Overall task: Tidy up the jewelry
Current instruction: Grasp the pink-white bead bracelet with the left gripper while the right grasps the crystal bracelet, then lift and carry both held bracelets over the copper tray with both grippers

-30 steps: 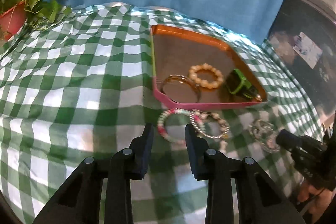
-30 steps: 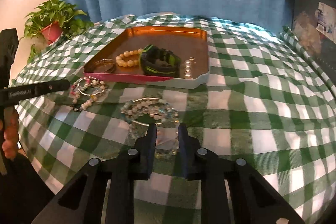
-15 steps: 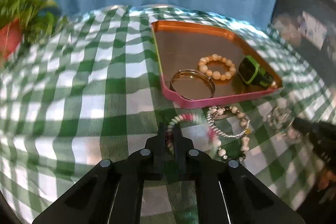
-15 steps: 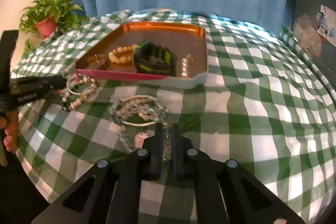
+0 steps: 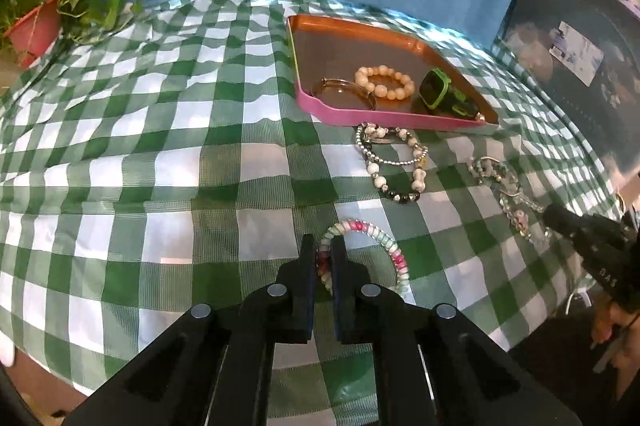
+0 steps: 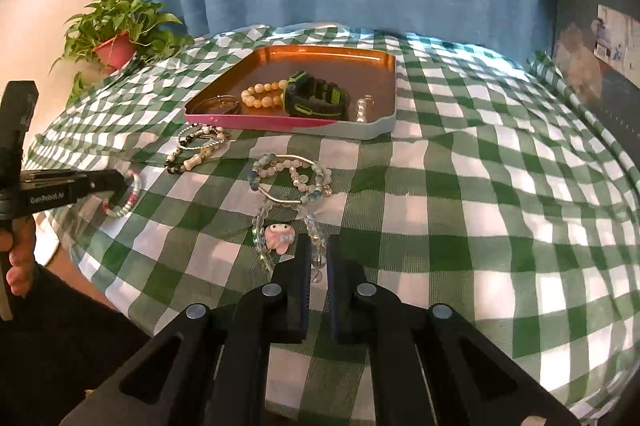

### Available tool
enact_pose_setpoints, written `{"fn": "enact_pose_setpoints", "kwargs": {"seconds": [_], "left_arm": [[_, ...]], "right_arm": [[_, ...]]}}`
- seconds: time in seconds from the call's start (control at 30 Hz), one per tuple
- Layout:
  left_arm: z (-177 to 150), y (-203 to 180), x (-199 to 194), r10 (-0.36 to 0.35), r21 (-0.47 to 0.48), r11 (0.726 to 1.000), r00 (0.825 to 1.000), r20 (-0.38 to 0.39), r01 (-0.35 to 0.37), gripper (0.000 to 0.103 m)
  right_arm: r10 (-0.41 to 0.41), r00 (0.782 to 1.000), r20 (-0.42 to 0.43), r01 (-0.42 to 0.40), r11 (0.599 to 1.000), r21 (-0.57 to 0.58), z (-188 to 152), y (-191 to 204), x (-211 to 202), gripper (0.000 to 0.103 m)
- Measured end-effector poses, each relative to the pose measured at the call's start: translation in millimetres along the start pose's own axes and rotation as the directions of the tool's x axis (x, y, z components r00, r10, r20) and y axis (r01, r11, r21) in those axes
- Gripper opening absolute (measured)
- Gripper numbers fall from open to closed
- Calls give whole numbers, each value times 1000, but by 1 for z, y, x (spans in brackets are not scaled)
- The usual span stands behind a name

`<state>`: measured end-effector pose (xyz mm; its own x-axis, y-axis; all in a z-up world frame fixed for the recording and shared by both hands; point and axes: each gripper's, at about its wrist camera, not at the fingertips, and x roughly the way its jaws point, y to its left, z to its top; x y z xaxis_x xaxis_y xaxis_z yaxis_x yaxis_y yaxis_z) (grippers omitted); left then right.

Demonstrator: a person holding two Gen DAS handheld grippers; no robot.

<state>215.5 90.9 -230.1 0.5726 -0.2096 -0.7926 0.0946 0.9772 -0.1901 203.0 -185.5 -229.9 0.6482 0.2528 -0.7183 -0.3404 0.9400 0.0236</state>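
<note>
L gripper (image 5: 324,250): clenched on near-left arc of pastel bead bracelet (image 5: 372,254); rest of loop lies on cloth just ahead-right of tips. Jaws just been closing, beads between them.
R gripper (image 6: 318,254): clenched on clear crystal-bead bracelet (image 6: 314,238), right strand pinched betw. pads; pink charm (image 6: 280,240) just left of tips, on cloth. Jaws just been closing on strand.
Tray (image 6: 376,132): well ahead of both grippers, pink/pale rim; already holds cream bead bracelet (image 6: 262,94), thin bangle (image 5: 344,92), green-black watch (image 6: 314,98), small clear piece (image 6: 362,108) at right end.
Loose, betw. grippers & tray: silver/white bead tangle (image 5: 394,154) just short of tray rim; blue-white bead cluster w/ silver tube (image 6: 290,178) directly ahead of R gripper, touching or overlapping crystal strand, can't tell which.
Surface: green-check cloth (image 5: 160,146), wrinkled, soft.
Risk 1: crystal strand prob. snagged w/ blue-white cluster; lift may drag cluster along or pull strand out of pads.
Risk 2: round beads, thin pinch on one arc; roll-out likely if swung fast, esp. pastel loop hanging off-centre.
Risk 3: cloth caught under tips; lift could tent fabric, shift loose pieces, nudge tray.
Risk 4: charm weight swinging strand, clipping tray rim on way in.
Risk 5: low carry over silver tangle may hook it.
Risk 6: both grippers heading to same tray, collision poss. if simultaneous.
</note>
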Motion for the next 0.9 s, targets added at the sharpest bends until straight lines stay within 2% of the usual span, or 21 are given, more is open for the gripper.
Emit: {"fn": "enact_pose_setpoints", "kwargs": {"seconds": [0.13,0.33,0.43,0.57,0.77,0.9], "left_arm": [[3,-3,4,6,-2,1000,1000,14,-6,12],[3,-20,8,87,125,988,996,25,-90,10],[5,-13,7,50,74,996,999,6,-50,7],[6,1,4,-16,-50,999,1000,-25,15,6],[-8,-19,-31,11,-62,998,999,38,-9,7],[-18,-33,-46,23,-65,998,999,41,-20,7]], "right_arm": [[-9,999,-34,9,1000,-1,1,-2,14,11],[-59,998,-29,57,995,-79,5,8,20,12],[-40,999,-34,38,998,-57,7,3,20,6],[-37,999,-30,37,999,-6,6,0,16,6],[-75,997,30,74,997,36,13,3,-16,6],[-89,995,40,87,995,51,11,7,-31,6]]}}
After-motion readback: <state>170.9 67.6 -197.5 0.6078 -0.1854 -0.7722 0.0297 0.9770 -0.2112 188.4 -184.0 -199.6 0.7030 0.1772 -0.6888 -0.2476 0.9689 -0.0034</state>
